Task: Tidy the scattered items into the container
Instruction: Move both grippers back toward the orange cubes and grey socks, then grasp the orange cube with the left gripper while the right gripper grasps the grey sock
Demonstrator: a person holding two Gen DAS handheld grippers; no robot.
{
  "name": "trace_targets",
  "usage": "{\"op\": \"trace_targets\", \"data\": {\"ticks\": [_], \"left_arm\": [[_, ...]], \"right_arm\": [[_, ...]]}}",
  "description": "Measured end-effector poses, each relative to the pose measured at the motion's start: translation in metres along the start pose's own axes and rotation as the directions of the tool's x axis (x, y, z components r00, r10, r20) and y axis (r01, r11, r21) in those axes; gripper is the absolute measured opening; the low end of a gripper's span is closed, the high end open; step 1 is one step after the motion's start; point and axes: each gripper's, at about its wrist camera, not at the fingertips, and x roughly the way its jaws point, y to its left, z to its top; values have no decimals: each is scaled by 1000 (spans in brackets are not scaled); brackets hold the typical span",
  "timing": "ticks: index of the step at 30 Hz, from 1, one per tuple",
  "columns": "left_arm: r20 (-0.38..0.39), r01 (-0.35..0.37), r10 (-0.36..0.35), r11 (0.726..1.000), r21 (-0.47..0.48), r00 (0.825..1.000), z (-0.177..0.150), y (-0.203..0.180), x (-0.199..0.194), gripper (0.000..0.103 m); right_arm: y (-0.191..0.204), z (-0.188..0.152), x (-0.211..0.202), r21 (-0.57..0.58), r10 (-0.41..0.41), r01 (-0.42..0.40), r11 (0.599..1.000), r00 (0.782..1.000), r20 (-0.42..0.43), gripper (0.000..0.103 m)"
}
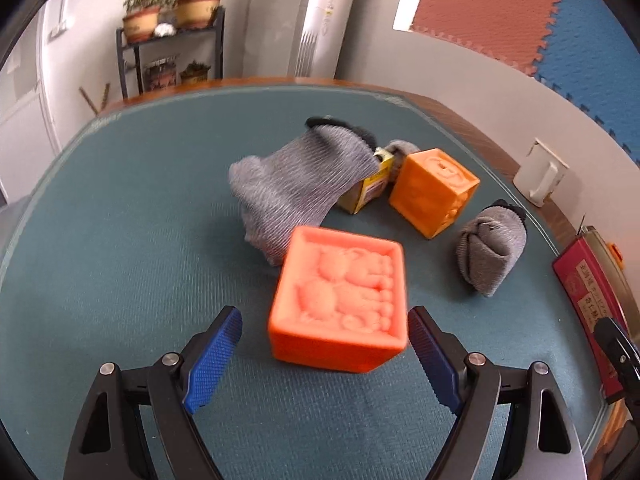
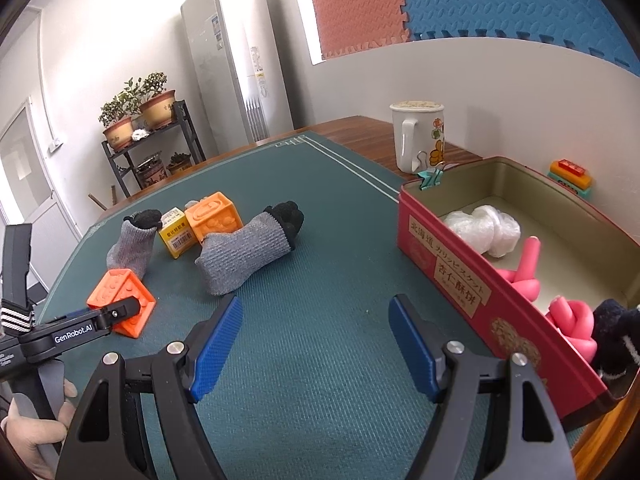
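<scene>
An orange-red embossed cube (image 1: 340, 304) rests on the green mat, just ahead of and partly between the blue pads of my open left gripper (image 1: 324, 356). Its right pad is close against the cube's side. Beyond lie a grey sock (image 1: 288, 192), a small yellow box (image 1: 368, 190), an orange cube (image 1: 434, 192) and a second grey sock (image 1: 490, 252). My right gripper (image 2: 316, 340) stands open and empty over bare mat. To its right is the red tin (image 2: 440, 264), which holds a white plastic bundle (image 2: 484, 228), pink toys (image 2: 528, 268) and a dark sock (image 2: 616, 340).
A white mug (image 2: 416, 136) and a teal binder clip (image 2: 430, 178) sit behind the tin, with a small colourful toy (image 2: 570, 174) by the wall. A hand (image 2: 28, 432) holds the left gripper's handle. A plant shelf (image 2: 152, 148) stands beyond the table.
</scene>
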Motion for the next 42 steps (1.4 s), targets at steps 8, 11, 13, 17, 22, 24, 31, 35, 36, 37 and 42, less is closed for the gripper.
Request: {"op": "trace_targets", "data": {"ticks": [8, 11, 13, 17, 22, 24, 31, 35, 36, 37, 42], "left_arm": [[19, 49, -49, 999, -21, 999, 1, 8, -6, 58], [39, 60, -60, 998, -14, 997, 0, 4, -14, 58], [40, 72, -71, 997, -21, 997, 0, 3, -17, 58], [40, 77, -76, 996, -33, 996, 3, 8, -14, 58], [43, 74, -74, 997, -21, 996, 4, 7, -13, 58], [39, 72, -72, 997, -14, 997, 3, 4, -10, 58], [-19, 67, -67, 998, -12, 998, 2, 6, 7, 58], [0, 64, -64, 998, -11, 998, 3, 6, 5, 56], [7, 65, -65, 998, -11, 998, 3, 7, 4, 55], [13, 67, -66, 998, -11, 998, 3, 7, 3, 54], [22, 79, -79, 997, -5, 997, 2, 5, 0, 54]], "right_arm": [[3, -1, 13, 6, 55, -55, 998, 996, -71, 79], [6, 2, 20, 18, 97, -95, 995, 988, -122, 79], [12, 11, 27, 22, 136, -134, 991, 977, -167, 79], [25, 30, 42, 26, 169, -167, 986, 965, -201, 79], [31, 43, 79, 90, 172, -154, 984, 952, -252, 79], [30, 46, 92, 137, 182, -150, 979, 947, -263, 79], [33, 54, 117, 211, 201, -148, 966, 945, -259, 79], [38, 50, 132, 210, 191, -133, 969, 940, -282, 79], [40, 49, 134, 194, 182, -130, 972, 941, -284, 79], [42, 48, 135, 177, 173, -126, 976, 943, -284, 78], [60, 44, 131, 59, 134, -123, 991, 952, -277, 52]]}}
